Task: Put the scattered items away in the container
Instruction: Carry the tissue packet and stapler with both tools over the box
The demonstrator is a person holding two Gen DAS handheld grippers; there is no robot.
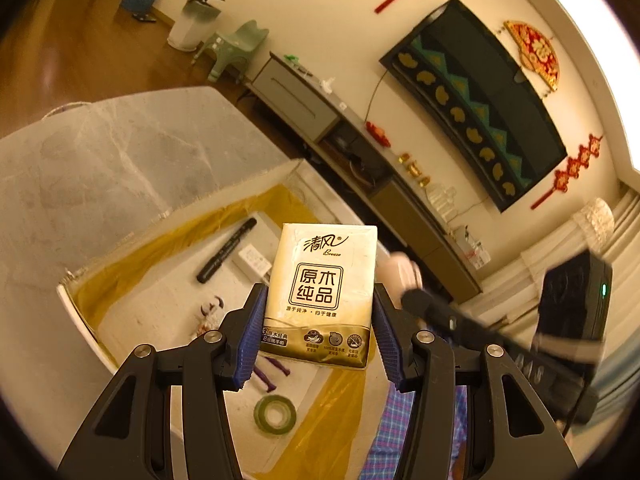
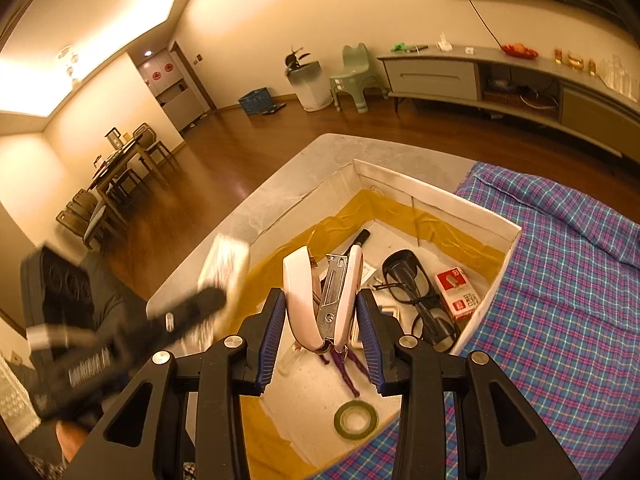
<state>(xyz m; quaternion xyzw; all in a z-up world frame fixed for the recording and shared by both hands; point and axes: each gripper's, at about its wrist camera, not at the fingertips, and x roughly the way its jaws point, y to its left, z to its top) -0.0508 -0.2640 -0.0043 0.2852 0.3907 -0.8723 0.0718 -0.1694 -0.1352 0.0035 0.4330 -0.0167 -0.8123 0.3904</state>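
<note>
Right now the tissue pack (image 1: 322, 294) is hanging over the open container (image 1: 76, 300), pinched by its long edges between the blue pads of the left hand-held gripper (image 1: 318, 328), label side facing the camera. Holding it by the edges is leaving its lower face free, which looks suited to a straight drop. The right hand-held gripper (image 2: 322, 316) is squeezing a white stapler (image 2: 324, 300) near its hinge, so the two arms are splaying upward above the box. Both are hovering over the middle of the container, probably because the floor below is partly taken: a black marker (image 1: 228, 250), a green tape roll (image 1: 275, 414), glasses (image 2: 416, 292), a red-and-white small box (image 2: 458, 292) and a purple braided cord (image 2: 352, 372) are already lying inside. Yellow tape is lining the container's inner walls. It is sitting on a grey counter (image 1: 120, 152), with a checked cloth (image 2: 560, 280) lying against its right side.
</note>
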